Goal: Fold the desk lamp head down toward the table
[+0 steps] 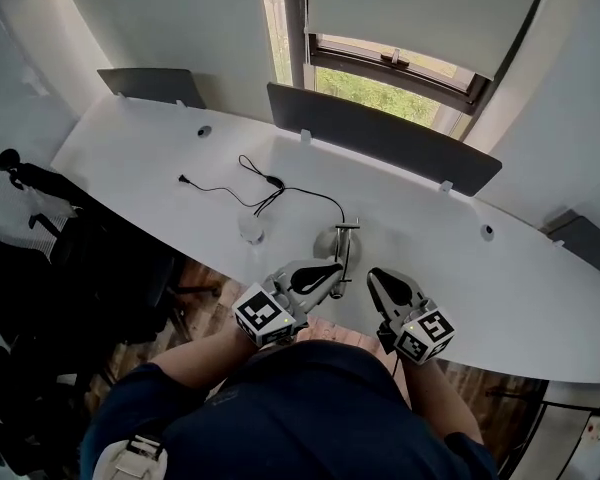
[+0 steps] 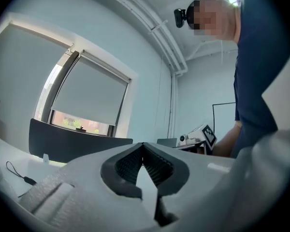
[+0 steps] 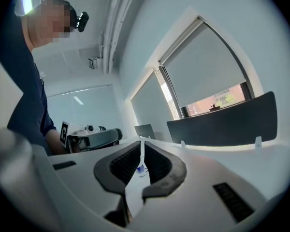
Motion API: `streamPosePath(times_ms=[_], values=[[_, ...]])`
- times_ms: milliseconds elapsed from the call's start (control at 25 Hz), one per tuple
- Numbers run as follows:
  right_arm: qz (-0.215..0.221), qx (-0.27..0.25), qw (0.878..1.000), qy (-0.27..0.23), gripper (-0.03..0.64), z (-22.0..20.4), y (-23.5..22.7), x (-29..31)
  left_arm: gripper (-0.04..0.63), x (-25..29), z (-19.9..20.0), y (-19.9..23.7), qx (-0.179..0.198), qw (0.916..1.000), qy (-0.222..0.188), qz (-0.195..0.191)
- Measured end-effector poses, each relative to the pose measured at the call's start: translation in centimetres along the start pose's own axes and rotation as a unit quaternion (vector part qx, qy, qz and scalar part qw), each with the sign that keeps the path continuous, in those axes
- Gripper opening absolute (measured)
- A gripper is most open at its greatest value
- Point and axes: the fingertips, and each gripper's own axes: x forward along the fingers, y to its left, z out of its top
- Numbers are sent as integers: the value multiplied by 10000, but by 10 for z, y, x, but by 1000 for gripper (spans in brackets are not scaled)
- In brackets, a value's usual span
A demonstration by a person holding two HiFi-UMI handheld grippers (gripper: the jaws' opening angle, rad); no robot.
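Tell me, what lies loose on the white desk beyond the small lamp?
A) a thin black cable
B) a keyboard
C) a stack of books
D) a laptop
A: a thin black cable snakes across the white desk beyond the lamp; no laptop, books or keyboard show in the head view.

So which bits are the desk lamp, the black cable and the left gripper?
desk lamp [image 1: 344,250]: head view, on its thin arm.
black cable [image 1: 305,192]: head view, on the stretch running toward the lamp.
left gripper [image 1: 332,270]: head view, at the tips of its closed jaws.
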Motion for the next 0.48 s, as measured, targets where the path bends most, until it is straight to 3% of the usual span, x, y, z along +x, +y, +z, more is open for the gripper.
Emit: streamPosePath(times_ms=[200,480], values=[[59,-312,9992,-244,23,19,20,-2,6,-4,10,-20,-249,9996,-86,32],[-53,-592,9976,-342,9,21,32,-4,6,0,10,-41,5,10000,-59,-17]])
